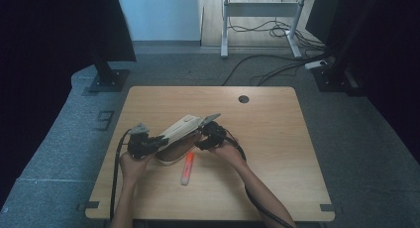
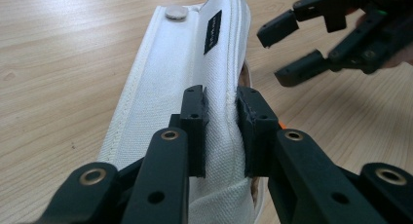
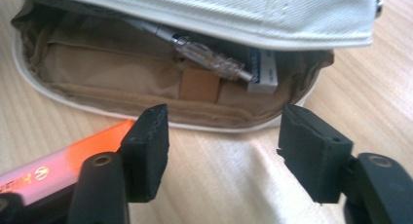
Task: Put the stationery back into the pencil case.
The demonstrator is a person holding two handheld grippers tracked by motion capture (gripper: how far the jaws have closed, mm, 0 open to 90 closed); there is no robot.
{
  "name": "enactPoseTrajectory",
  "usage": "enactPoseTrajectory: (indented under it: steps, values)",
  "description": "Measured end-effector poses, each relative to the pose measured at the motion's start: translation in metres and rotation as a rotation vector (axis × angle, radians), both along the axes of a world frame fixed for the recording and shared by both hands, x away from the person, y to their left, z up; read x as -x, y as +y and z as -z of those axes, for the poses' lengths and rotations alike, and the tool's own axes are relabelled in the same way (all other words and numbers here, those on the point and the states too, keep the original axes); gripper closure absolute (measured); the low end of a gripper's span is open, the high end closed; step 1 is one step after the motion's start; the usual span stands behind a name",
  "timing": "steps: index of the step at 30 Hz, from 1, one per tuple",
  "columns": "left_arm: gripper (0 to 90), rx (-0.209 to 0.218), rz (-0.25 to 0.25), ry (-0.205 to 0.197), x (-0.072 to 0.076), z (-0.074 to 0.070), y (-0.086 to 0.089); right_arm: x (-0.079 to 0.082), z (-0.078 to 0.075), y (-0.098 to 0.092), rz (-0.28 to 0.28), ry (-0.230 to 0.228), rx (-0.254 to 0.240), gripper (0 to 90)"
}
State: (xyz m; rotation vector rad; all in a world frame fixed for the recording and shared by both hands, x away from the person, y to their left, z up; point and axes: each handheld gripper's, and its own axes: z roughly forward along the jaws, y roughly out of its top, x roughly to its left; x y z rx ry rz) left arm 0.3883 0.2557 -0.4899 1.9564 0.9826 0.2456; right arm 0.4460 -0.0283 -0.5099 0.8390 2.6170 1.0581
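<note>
**Pencil case held open, orange marker waiting**

One white pencil case [image 1: 179, 131] lies on the table [image 1: 277, 139], its flap lifted. The left gripper [image 2: 223, 131] pinches the flap's edge tight between its jaws. The case stretches long, straight away from that gripper. Its open mouth faces the right gripper [image 3: 224, 151], just ahead of the jaws. Inside I count one pen [image 3: 204, 56] and one small white-and-blue thing [image 3: 263, 70]; I cannot tell what it is. The right gripper's jaws are spread apart with nothing between them. One orange marker [image 3: 73, 158] lies flat just beside its left jaw, pointing toward the case. The right gripper is the nearer one, so it would likely pick the marker up.
</note>
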Motion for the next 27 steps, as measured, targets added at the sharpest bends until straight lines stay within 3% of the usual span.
enactPoseTrajectory:
  steps: [13, 27]
  values:
    - [74.8, -0.001, 0.007, 0.002, 0.000, 0.000, 0.002, 0.025, 0.003, 0.003, -0.029, -0.002, -0.044, 15.5]
    - [74.8, 0.003, 0.008, 0.005, 0.000, -0.001, 0.003, 0.041, 0.022, 0.027, -0.043, 0.030, -0.060, 13.8]
